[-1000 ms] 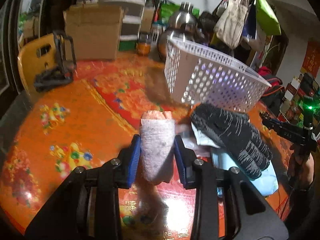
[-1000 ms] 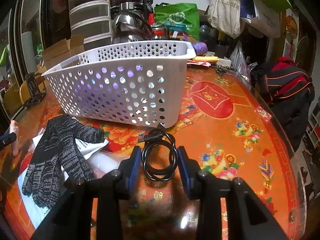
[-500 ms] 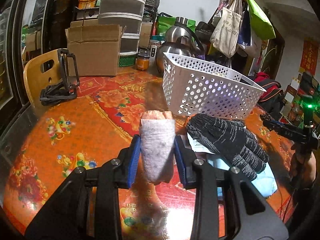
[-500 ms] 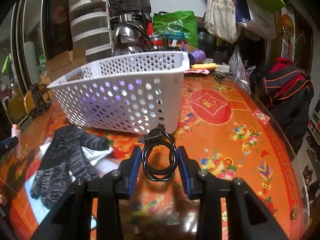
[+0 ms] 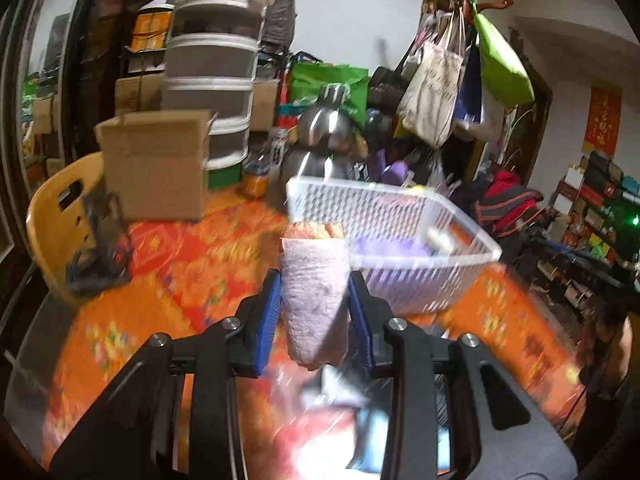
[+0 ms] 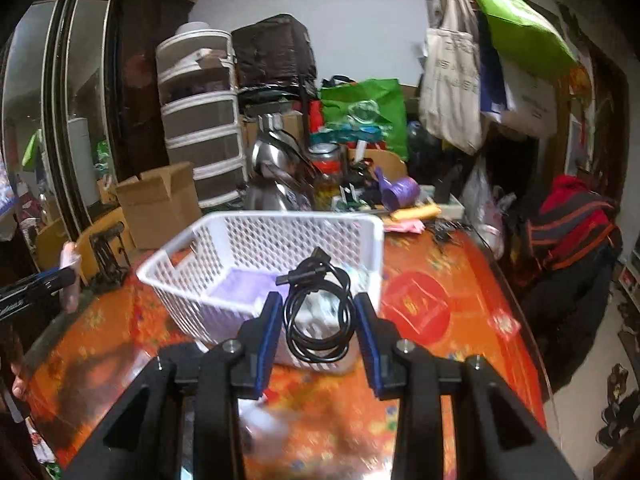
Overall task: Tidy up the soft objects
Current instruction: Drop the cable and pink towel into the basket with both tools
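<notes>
My left gripper (image 5: 314, 304) is shut on a rolled pale grey-pink cloth (image 5: 314, 300) with an orange end, held up in the air above the table. A white perforated basket (image 5: 396, 240) stands just beyond it to the right, with purple items inside. My right gripper (image 6: 316, 316) is shut on a coiled black cable (image 6: 318, 312), raised in front of the same basket (image 6: 224, 280). The left gripper with its cloth (image 6: 70, 276) shows at the left edge of the right wrist view.
The table has an orange flowered cover (image 5: 192, 264). A cardboard box (image 5: 156, 168), a metal kettle (image 5: 320, 136), a drawer tower (image 5: 212, 68) and bags crowd its far side. A yellow chair (image 5: 60, 216) stands left; a red round print (image 6: 416, 300) lies right of the basket.
Both grippers have risen with their loads, so the basket's inside now shows. The black knit glove and papers have dropped out of view below.
</notes>
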`<state>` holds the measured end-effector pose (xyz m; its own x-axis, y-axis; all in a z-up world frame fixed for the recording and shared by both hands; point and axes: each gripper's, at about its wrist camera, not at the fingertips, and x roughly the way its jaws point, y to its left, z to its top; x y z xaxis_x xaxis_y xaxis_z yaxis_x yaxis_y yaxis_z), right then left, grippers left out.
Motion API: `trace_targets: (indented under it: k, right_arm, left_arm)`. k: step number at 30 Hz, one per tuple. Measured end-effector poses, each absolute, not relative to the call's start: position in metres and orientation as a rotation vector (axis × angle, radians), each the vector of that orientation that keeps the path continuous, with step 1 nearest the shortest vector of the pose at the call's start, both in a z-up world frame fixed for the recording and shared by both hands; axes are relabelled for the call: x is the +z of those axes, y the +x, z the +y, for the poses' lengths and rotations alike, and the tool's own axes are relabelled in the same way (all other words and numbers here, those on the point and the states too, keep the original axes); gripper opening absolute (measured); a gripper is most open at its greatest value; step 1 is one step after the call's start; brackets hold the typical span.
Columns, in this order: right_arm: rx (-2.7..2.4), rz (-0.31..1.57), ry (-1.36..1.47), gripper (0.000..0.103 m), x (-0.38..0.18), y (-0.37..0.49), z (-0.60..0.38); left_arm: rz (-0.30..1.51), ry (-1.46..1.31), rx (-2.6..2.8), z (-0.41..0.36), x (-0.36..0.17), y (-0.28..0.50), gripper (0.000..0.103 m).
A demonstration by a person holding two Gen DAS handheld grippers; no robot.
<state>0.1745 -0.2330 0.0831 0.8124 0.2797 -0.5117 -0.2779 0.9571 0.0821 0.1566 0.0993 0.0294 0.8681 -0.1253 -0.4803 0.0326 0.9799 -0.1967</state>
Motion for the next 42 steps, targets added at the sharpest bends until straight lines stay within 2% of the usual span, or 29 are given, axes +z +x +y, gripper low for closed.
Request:
trace_targets:
  k: [6, 12, 23, 35, 38, 39, 41, 42]
  right_arm:
    - [0.301, 0.587, -0.022, 0.035, 0.106, 0.223, -0.206]
    - [0.275, 0.705, -0.053, 0.035, 0.087, 0.29, -0.183]
    - [0.234, 0.882, -0.103, 0.035, 0.03, 0.363, -0.162]
    - [0.255, 0.908, -0.131, 0.035, 0.008, 0.376, -0.15]
    - [0.255, 0.9, -0.122, 0.036, 0.012, 0.374, -0.15]
    - [0.254, 0.894, -0.106, 0.037, 0.015, 0.373, -0.152]
    - [0.255, 0.876, -0.082, 0.053, 0.022, 0.369, -0.156]
    - [0.251, 0.862, -0.079, 0.066, 0.025, 0.367, -0.158]
  left_arm:
    - [0.528, -0.169, -0.109, 0.082, 0.078, 0.212, 0.031]
    - [0.61, -0.151, -0.108, 0.057, 0.093, 0.281, 0.031]
    - [0.836, -0.114, -0.031, 0.045, 0.023, 0.387, 0.031]
    - [0.86, -0.066, -0.008, 0.04, -0.005, 0.398, 0.031]
    - [0.856, -0.058, -0.011, 0.039, -0.006, 0.397, 0.034]
    - [0.855, -0.06, -0.016, 0.038, -0.006, 0.397, 0.038]
    - [0.854, -0.072, -0.03, 0.037, -0.004, 0.395, 0.045]
    - [0.853, -0.076, -0.031, 0.037, -0.003, 0.393, 0.051]
